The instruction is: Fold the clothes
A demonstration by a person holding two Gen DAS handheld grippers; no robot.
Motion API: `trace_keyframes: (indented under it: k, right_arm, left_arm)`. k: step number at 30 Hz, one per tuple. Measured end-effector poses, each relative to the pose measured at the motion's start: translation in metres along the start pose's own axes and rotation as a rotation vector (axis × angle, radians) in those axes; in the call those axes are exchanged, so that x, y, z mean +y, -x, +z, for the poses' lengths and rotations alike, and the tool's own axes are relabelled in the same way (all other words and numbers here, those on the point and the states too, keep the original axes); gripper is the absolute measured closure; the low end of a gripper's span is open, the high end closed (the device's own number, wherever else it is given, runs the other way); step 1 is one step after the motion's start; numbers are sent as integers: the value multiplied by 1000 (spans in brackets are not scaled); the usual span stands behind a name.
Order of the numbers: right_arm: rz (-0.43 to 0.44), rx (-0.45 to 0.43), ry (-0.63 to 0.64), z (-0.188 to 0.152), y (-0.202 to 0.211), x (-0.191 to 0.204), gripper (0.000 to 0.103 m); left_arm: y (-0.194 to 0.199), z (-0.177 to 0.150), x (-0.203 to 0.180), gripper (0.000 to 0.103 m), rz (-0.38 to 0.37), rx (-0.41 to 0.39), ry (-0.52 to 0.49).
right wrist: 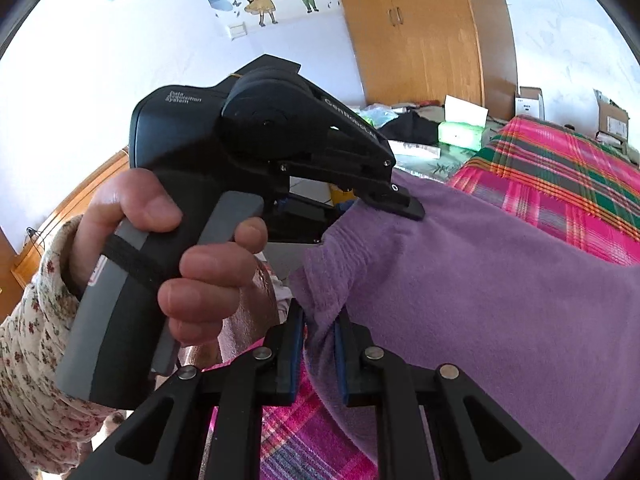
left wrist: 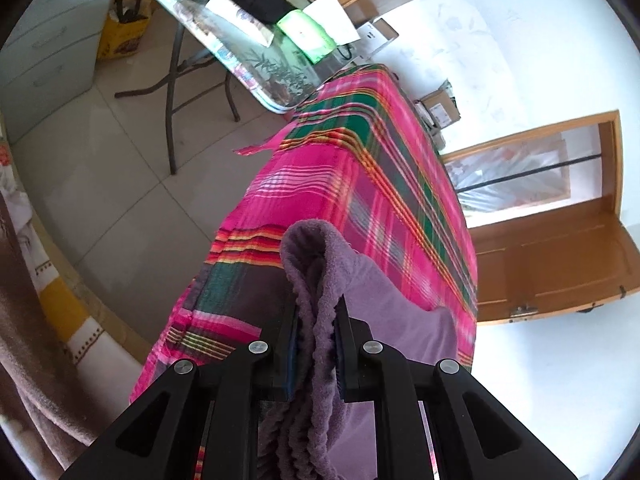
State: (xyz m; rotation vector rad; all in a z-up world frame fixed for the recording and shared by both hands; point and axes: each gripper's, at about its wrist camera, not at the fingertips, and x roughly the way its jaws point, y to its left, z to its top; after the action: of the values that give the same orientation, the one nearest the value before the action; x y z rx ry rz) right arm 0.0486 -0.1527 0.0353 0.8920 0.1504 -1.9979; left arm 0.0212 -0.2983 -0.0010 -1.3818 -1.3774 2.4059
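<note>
A purple fleece garment (right wrist: 480,280) lies over a table draped in a pink plaid cloth (left wrist: 380,168). My left gripper (left wrist: 318,312) is shut on a bunched fold of the garment (left wrist: 316,264), which stands up between its pads. My right gripper (right wrist: 320,320) is shut on another edge of the same garment. In the right wrist view the left gripper (right wrist: 400,200) shows from the side, held in a hand (right wrist: 192,256) with a floral sleeve, its fingers clamping the fleece just above my right one.
A folding table (left wrist: 256,68) beyond the plaid cloth (right wrist: 560,176) holds dark clothing, green packets and papers. A wooden door (left wrist: 560,256) stands at the right, a wooden wardrobe (right wrist: 420,32) behind. Cardboard boxes (right wrist: 608,120) sit by the wall. Tiled floor (left wrist: 132,184) lies to the left.
</note>
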Motion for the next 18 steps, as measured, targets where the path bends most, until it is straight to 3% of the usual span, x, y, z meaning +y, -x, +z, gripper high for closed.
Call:
trace_keyframes:
  k: [18]
  right_arm:
    - [-37,-236,-49,-20,98,-33,89]
  left_arm:
    - [-4,-26,-96,88,-41,4,-166]
